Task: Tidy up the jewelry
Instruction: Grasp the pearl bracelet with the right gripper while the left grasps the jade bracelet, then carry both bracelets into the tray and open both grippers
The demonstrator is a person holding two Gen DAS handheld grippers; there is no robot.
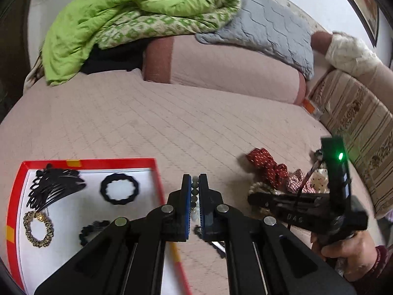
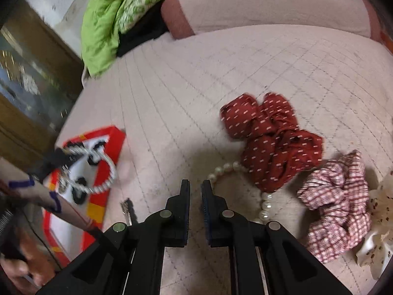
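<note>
Bead bracelet (image 1: 194, 193) pinched upright above red-rimmed tray (image 1: 93, 163) at left holding black comb (image 1: 52, 185), black ring (image 1: 119, 188) and gold scrunchie (image 1: 38, 228); pearl string (image 2: 265, 202) beside red scrunchie (image 2: 272, 137) at right.

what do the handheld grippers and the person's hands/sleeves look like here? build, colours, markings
Both the left gripper and right gripper are matte black linkage frames with round silver pivot pins and blue ribbed pads on the fingers. Seen from the left wrist view, the right unit carries a green LED, faint embossed lettering and a thin cable. The right hand wears a dark red knit sleeve.
</note>
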